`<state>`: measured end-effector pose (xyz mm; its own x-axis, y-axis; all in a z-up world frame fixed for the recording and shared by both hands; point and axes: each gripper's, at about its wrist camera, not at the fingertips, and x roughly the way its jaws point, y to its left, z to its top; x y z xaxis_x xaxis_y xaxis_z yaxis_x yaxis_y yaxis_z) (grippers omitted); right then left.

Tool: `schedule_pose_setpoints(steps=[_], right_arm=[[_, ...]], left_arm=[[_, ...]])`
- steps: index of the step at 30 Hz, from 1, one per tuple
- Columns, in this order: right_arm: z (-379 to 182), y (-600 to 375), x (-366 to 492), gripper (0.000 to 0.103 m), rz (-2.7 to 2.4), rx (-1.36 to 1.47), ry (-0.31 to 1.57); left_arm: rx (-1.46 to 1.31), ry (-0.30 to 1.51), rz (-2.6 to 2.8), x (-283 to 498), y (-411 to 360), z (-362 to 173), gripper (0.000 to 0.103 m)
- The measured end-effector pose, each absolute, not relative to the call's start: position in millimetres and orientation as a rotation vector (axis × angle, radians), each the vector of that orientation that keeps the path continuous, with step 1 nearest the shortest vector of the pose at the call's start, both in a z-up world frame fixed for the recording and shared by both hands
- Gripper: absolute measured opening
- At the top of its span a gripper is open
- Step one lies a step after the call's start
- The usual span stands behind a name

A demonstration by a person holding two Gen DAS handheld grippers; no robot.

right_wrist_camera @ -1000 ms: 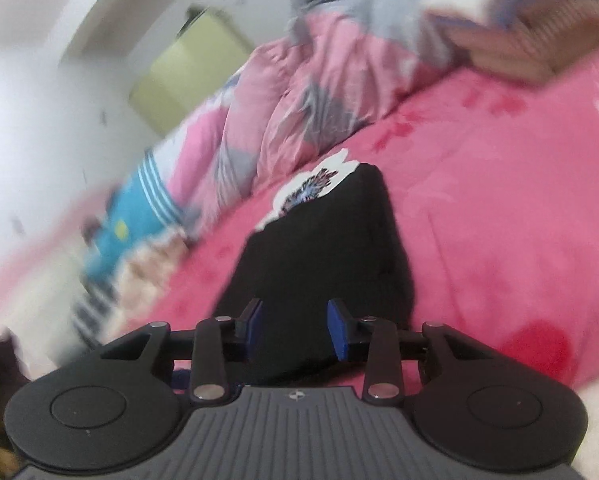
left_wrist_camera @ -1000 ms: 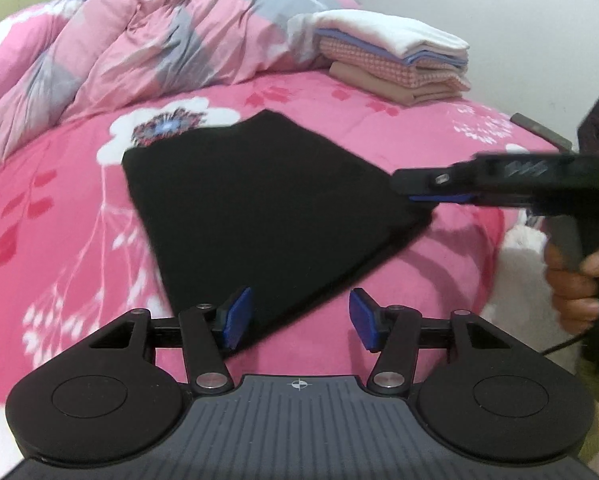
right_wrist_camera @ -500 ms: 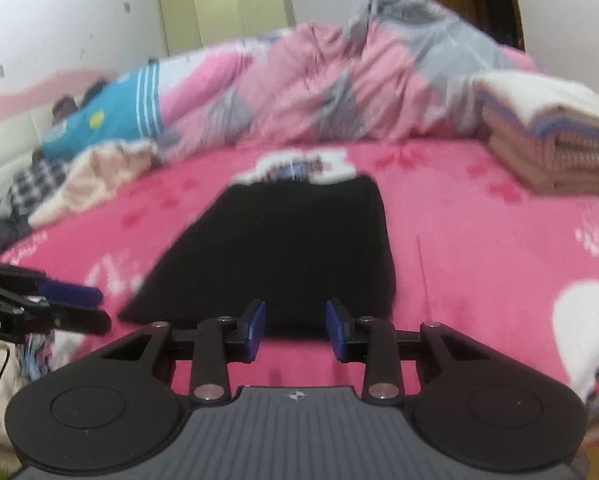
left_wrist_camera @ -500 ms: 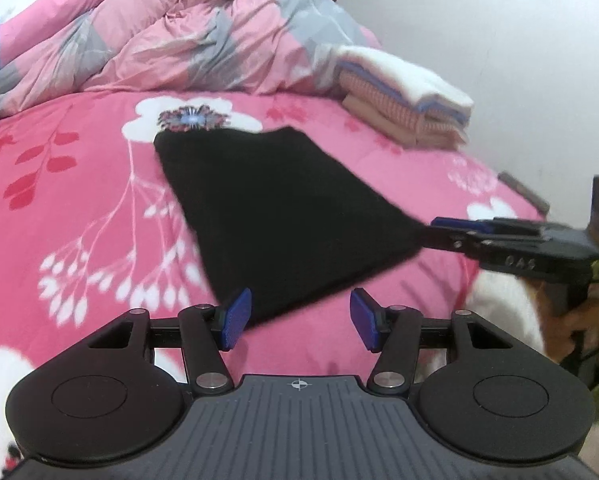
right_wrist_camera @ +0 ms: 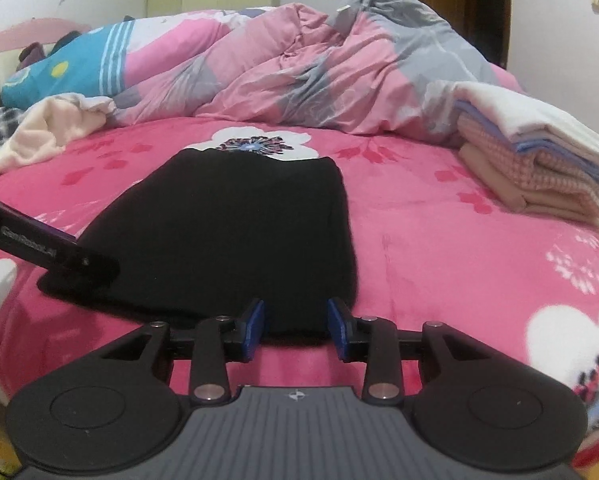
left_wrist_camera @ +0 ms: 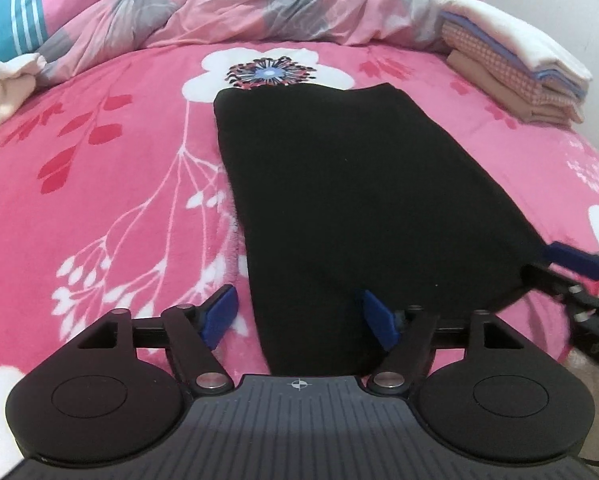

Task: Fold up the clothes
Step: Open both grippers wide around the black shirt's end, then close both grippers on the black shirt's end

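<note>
Both two-finger grippers, left (left_wrist_camera: 297, 316) and right (right_wrist_camera: 295, 330), hover released, jaws apart, at the folded black cloth's (left_wrist_camera: 351, 208) near edge on the pink floral bedspread (left_wrist_camera: 119, 184).

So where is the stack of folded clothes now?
The stack of folded clothes lies at the far right in both views, on the pink bedspread, beside the crumpled duvet.

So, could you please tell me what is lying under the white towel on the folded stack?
Under the white towel lie a thin blue layer, a pink checked piece and a tan piece. Only their edges show.
</note>
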<state>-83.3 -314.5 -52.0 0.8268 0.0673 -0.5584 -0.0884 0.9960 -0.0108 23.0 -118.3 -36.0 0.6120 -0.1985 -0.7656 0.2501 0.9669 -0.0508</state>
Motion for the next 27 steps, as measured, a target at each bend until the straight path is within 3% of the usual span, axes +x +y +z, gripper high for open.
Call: schedule_pose_setpoints(steps=[4, 8, 10, 12, 21, 23, 25, 27], right_arm=[[-41.2, -344.4, -72.7, 0.043, 0.002, 0.086, 0.626], [-44.6, -364.8, -56.9, 0.043, -0.074, 0.172, 0.682], [-48.8, -366.1, -52.9, 0.046, -0.092, 0.173, 0.696], [-53.0, -367.5, -48.9, 0.067, -0.11, 0.174, 0.71], [-56.3, -366.1, -41.3, 0.076, -0.135, 0.181, 0.726], [-56.3, -367.9, -40.9, 0.082, -0.128, 0.202, 0.726], [-56.2, -369.6, -40.5, 0.099, -0.121, 0.222, 0.727], [-56.2, -371.4, -40.2, 0.103, -0.115, 0.243, 0.728]], left_arm=[[0.075, 0.893, -0.232, 22.7, -123.1, -33.6, 0.075], [0.105, 0.903, -0.209, 21.9, -130.5, -33.4, 0.099], [0.121, 0.904, -0.2, 20.7, -132.7, -34.6, 0.1], [0.122, 0.907, -0.188, 21.0, -133.3, -35.8, 0.101], [0.131, 0.918, -0.165, 21.4, -135.6, -37.2, 0.103], [0.127, 0.926, -0.157, 21.6, -136.4, -37.7, 0.103], [0.123, 0.929, -0.153, 21.7, -136.2, -37.5, 0.103], [0.126, 0.93, -0.153, 21.7, -136.3, -37.5, 0.103]])
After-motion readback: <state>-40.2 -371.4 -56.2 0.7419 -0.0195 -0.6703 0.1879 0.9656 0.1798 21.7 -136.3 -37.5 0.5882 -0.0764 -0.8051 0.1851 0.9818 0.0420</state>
